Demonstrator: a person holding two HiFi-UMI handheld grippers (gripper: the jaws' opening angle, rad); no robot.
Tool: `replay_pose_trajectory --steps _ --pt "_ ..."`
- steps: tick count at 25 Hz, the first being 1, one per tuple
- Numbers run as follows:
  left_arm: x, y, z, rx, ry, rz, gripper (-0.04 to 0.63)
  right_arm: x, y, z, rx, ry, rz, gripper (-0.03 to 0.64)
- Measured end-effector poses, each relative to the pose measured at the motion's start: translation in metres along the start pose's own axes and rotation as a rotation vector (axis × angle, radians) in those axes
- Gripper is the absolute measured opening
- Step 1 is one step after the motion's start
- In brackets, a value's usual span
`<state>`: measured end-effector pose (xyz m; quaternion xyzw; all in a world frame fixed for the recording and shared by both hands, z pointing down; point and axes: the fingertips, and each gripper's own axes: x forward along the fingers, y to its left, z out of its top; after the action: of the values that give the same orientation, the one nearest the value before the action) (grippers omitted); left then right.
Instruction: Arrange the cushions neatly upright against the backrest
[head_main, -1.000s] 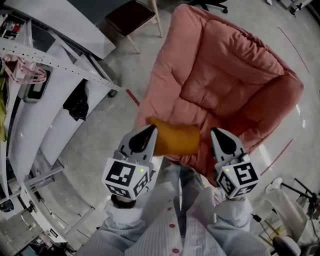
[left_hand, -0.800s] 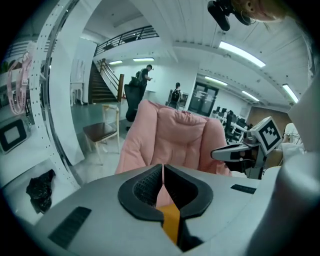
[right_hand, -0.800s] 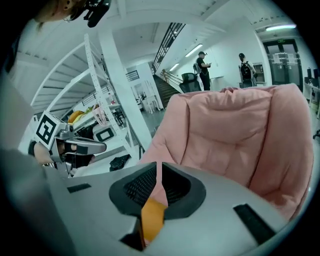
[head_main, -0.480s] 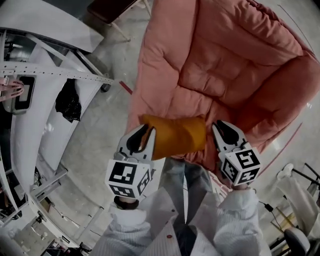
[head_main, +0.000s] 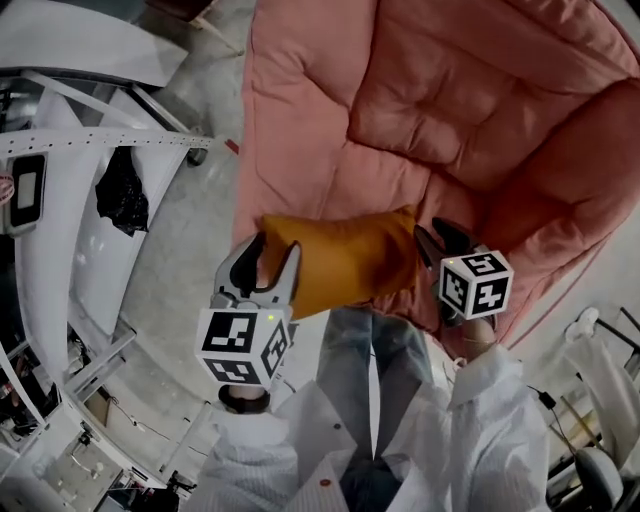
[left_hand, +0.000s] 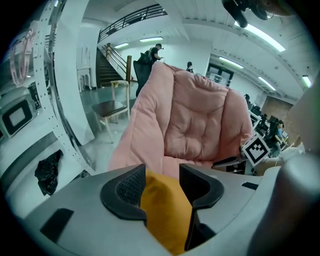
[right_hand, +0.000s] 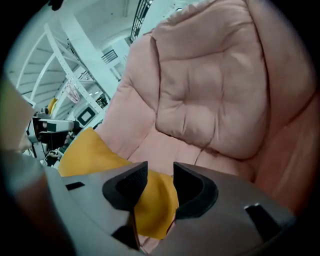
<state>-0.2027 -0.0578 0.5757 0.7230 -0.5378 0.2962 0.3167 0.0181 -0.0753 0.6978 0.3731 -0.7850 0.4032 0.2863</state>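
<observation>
An orange cushion (head_main: 345, 255) lies across the front edge of the pink padded armchair (head_main: 450, 110). My left gripper (head_main: 266, 270) is at the cushion's left end. Its jaws have just been opening and stand apart, with the cushion's corner (left_hand: 165, 210) loose between them. My right gripper (head_main: 441, 238) is at the right end. Its jaws have also just been opening and straddle the other corner (right_hand: 155, 200) without pinching it. The tufted backrest (right_hand: 215, 85) rises behind the cushion, and the cushion does not touch it.
White metal racks (head_main: 90, 150) stand to the left, with a black bag (head_main: 120, 190) hanging among them. A wooden chair (left_hand: 111, 107) stands left of the armchair on the grey floor (head_main: 190, 250). People stand far off in the hall.
Both grippers have sunk with the cushion toward the armchair's front edge. Their jaws, pinched on its corners before, now stand apart.
</observation>
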Motion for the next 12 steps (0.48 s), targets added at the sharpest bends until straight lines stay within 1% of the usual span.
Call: replay_pose_trajectory --steps 6,12 --pt "0.019 0.009 -0.019 -0.037 0.034 0.026 0.241 0.040 -0.021 -0.025 0.095 0.054 0.008 0.132" --pt "0.024 0.016 -0.032 -0.115 0.020 0.053 0.276 0.065 -0.033 -0.056 0.202 0.110 0.035 0.151"
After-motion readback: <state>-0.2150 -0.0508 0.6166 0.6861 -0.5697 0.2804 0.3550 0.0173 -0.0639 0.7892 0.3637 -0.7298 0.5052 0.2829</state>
